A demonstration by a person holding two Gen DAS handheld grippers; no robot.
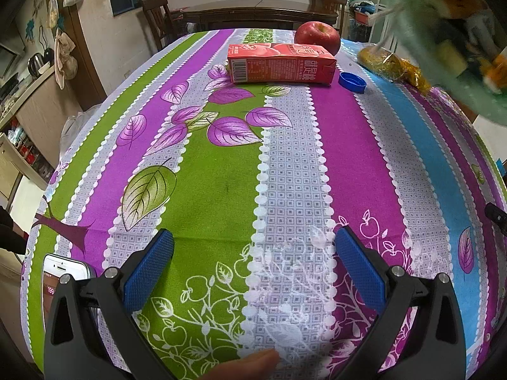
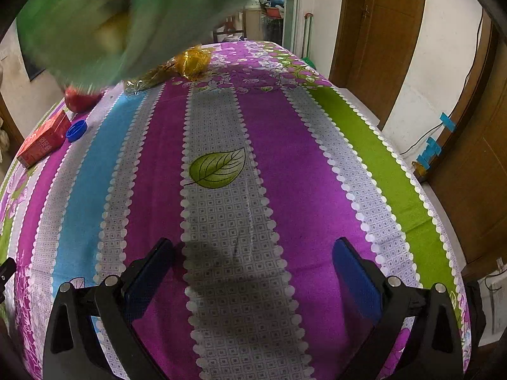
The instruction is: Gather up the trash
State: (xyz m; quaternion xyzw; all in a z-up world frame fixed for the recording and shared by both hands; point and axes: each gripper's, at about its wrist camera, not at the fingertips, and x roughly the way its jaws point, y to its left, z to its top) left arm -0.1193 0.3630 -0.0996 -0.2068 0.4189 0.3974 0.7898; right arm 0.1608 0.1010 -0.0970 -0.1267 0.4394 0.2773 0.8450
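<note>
Both grippers hover with jaws wide apart and empty over a desk (image 1: 294, 171) draped in a striped, leaf-print cloth. The trash sits at the far end: a red juice carton (image 1: 280, 63) lies on its side, its long axis running across the line of the left gripper (image 1: 253, 253), almost straight ahead of it and well apart. Just right of the carton rests a blue bottle cap (image 1: 352, 81); beyond the cap lies a crumpled yellow wrapper (image 1: 393, 65). A red apple (image 1: 317, 35) stands just behind the carton. From the right gripper (image 2: 253, 253), the carton (image 2: 42, 141) lies far off to the left, so the left hand looks nearer. A blurred green bag (image 2: 126, 15) hangs overhead.
</note>
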